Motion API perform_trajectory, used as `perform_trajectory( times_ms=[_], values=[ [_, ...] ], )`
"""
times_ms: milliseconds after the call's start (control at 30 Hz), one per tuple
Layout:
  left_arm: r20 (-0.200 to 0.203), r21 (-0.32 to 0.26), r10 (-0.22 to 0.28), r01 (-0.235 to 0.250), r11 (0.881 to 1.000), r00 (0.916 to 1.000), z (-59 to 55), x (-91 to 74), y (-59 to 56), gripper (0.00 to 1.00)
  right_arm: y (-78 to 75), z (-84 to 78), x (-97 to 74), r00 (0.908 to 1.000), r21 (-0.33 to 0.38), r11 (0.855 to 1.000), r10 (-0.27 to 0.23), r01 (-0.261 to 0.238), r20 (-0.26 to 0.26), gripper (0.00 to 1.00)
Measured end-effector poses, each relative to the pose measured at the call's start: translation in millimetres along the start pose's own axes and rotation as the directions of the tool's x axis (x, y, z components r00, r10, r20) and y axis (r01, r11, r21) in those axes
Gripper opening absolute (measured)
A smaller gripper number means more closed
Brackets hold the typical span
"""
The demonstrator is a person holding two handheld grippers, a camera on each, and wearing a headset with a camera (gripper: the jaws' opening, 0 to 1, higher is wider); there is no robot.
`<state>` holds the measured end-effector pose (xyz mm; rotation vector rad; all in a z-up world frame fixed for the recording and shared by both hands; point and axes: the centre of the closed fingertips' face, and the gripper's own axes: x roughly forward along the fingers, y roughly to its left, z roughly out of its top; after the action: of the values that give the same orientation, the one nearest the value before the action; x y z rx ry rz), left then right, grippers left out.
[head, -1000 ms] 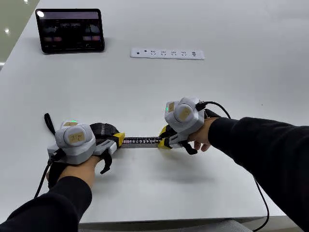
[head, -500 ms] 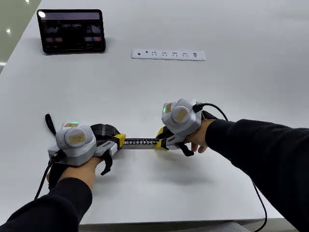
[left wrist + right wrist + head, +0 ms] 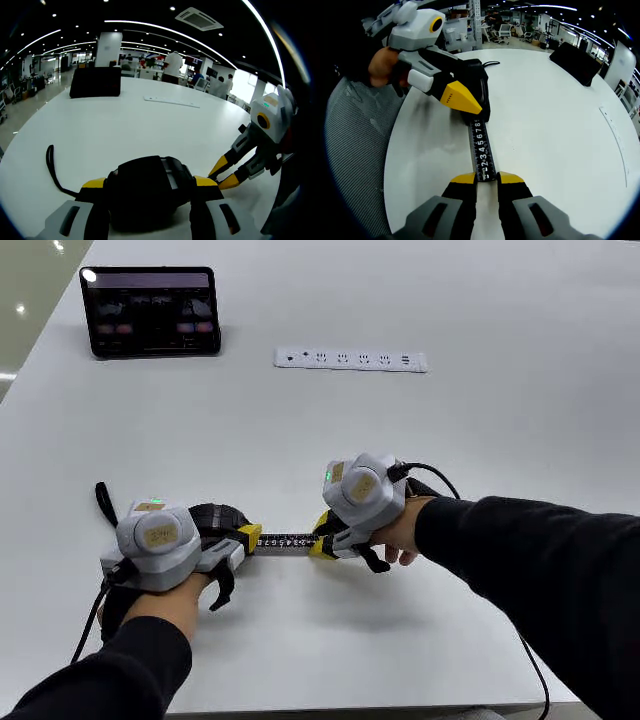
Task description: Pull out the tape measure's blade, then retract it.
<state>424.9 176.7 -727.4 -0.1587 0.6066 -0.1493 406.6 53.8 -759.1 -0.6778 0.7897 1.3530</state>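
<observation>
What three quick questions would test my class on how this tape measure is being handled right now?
1. True or false: the left gripper is shut on the tape measure's case.
2. The right gripper pinches: A a screwdriver, B the tip of the blade, C a cup.
3. Name the long white item lying on the table beyond both grippers.
Key: 1 true; 2 B; 3 the power strip.

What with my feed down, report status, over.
Left gripper shut on tape measure case. Right gripper shut on blade at its tip, short stretch out. Nothing in the way; power strip, tablet far back.
</observation>
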Motion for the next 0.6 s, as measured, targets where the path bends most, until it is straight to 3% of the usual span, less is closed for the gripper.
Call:
perform_trajectory(
  times_ms=[600],
  values=[
    [-0.001,-0.006,0.001,-0.001,1.000,1.0000,-1.3,0.3,-0.4,0.61,1.1,14.9,10.8,0.9985,0.002,1.000,0.015,-0.015,0.053,0.11]
  ],
)
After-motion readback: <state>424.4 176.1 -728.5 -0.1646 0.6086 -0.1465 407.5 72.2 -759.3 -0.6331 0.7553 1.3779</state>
